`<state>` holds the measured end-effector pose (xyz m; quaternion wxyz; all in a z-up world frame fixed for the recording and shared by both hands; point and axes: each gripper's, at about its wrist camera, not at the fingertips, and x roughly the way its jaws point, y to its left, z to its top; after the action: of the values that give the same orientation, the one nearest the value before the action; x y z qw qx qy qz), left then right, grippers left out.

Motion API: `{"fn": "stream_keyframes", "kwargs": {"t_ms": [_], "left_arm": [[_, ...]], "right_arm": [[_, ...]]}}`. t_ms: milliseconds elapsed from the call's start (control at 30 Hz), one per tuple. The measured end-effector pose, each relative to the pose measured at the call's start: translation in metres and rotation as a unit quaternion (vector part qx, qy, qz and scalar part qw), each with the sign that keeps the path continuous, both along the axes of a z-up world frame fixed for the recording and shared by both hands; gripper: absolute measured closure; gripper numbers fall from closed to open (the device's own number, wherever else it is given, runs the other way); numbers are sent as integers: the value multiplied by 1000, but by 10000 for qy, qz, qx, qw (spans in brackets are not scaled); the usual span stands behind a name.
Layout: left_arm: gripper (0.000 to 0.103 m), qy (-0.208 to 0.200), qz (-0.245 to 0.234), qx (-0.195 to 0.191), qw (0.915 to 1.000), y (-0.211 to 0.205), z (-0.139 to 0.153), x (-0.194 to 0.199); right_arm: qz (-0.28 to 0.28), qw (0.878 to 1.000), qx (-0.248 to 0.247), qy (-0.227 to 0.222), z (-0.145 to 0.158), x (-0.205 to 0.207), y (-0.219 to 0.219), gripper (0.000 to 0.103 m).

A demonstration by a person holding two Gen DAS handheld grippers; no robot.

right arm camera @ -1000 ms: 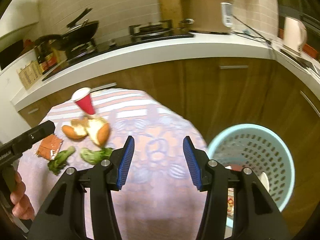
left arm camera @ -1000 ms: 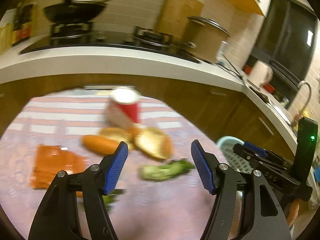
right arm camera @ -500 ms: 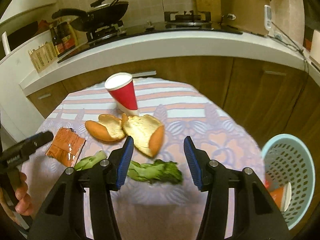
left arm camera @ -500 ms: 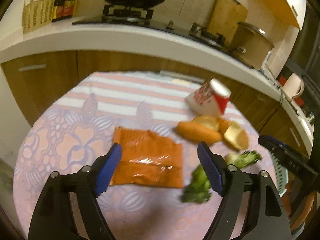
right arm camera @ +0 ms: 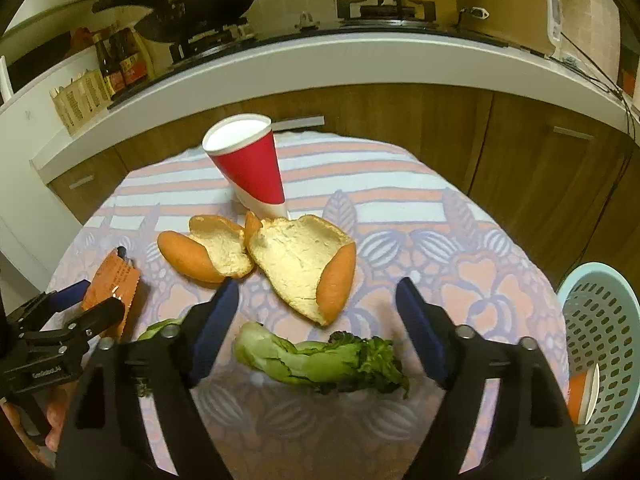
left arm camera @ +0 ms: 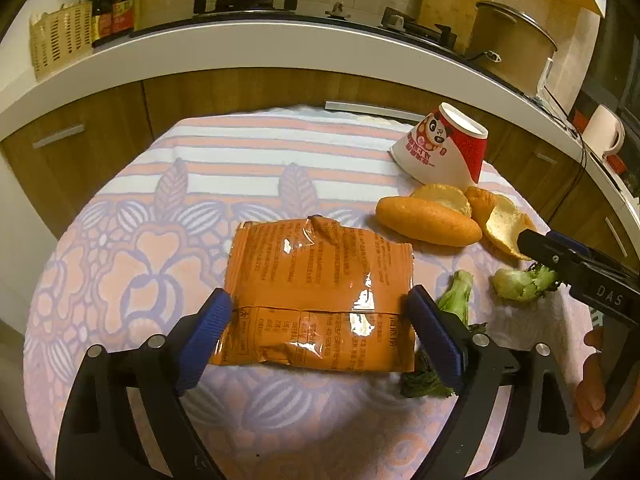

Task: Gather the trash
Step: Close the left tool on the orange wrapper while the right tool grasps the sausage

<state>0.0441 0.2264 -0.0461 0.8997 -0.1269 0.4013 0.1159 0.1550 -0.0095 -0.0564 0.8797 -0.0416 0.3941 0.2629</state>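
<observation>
An orange foil snack packet lies flat on the round table; it also shows in the right wrist view. My left gripper is open, its jaws on either side of the packet's near end. My right gripper is open, just above a green leafy vegetable piece. Orange peels lie beyond it, and an upside-down red paper cup stands behind them. A second green piece lies right of the packet.
A light blue trash basket stands off the table's right edge with trash inside. The table has a floral and striped cloth. Behind it runs a kitchen counter with a stove, a pan and a pot.
My left gripper swung left from the peels and cup to the orange packet and closed in on it. My right gripper swung left from the basket and now hovers over the green vegetable piece.
</observation>
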Motion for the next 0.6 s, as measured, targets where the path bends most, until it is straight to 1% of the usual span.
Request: {"fn": "stream_keyframes", "kwargs": {"t_ms": [100,167,233,300,333,400,600], "left_arm": [[17,94,45,177,9998,-4,-2,4],[21,141,87,317,9994,-6,-3,5],[28,154,112,408,9990,-7,-3,5],[32,137,124,472,9987,-9,-3,4],[39,123,123,479,9987,-8,-3,4],[45,20,79,376,9993,-7,-1,2],[55,-124,179,224,9995,-1,1,-2]], "right_arm": [[-15,9999,-132,89,-4,6,7,25],[-16,9997,-207,159,-7,9,11,25],[16,9995,-233,222,-9,12,15,25],[41,9992,-291,262,-13,14,20,25],[40,9991,-320,259,-14,14,21,25],[32,9990,-373,252,-17,15,23,25],[-38,9987,-445,226,-20,20,26,25]]}}
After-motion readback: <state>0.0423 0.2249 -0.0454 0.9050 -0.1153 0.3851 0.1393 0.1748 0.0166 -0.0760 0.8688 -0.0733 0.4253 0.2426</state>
